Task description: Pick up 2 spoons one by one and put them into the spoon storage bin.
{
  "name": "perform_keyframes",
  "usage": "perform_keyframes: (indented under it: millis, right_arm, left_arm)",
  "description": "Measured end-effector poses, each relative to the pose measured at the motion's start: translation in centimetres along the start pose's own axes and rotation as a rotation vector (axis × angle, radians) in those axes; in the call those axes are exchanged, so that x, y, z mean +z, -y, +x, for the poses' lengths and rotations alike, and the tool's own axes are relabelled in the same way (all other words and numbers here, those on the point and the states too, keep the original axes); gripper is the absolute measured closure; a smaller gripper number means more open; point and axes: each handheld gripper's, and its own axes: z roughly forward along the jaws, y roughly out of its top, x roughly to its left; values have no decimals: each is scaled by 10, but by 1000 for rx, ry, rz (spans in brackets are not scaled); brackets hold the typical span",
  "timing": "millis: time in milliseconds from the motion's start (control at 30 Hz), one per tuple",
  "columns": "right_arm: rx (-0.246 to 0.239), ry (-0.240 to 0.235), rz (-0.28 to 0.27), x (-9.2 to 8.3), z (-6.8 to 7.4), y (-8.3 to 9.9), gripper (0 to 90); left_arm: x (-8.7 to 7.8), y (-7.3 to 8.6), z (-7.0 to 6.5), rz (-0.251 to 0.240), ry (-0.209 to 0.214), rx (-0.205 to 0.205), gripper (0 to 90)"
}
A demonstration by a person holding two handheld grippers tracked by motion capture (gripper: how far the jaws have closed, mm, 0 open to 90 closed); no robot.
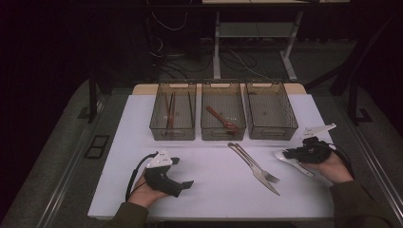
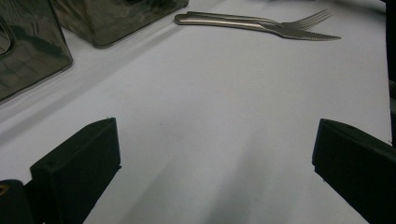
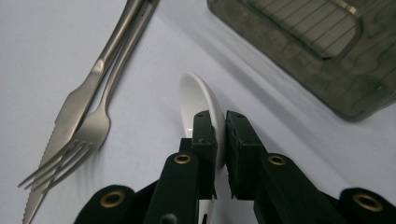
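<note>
The white table (image 1: 209, 166) has three bins (image 1: 223, 111) at the back. A knife (image 1: 254, 172) and fork (image 1: 260, 167) lie together in the middle. The left gripper (image 2: 212, 158) rests with jaws wide apart — nothing between them. The right gripper (image 3: 220, 135) pinches the white spoon (image 3: 198, 100) near the right edge.

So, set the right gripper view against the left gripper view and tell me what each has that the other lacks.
Right gripper view alone: the right gripper shut on a white spoon, beside one mesh bin.

Left gripper view alone: the left gripper with its jaws wide apart over bare white table, nothing between them, and two bins at the top left.

Both: the metal fork and knife lying side by side on the table.
</note>
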Motion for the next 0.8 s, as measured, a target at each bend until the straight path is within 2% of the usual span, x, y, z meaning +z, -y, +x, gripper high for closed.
perform_keyframes:
  millis: [433,800]
  right_arm:
    - [-3,33,-73,-8,6,-19,824]
    - [-16,24,-125,-6,12,-45,824]
  left_arm:
    - [1,0,1,-3,2,-3,0]
    - [1,0,1,-4,2,-6,0]
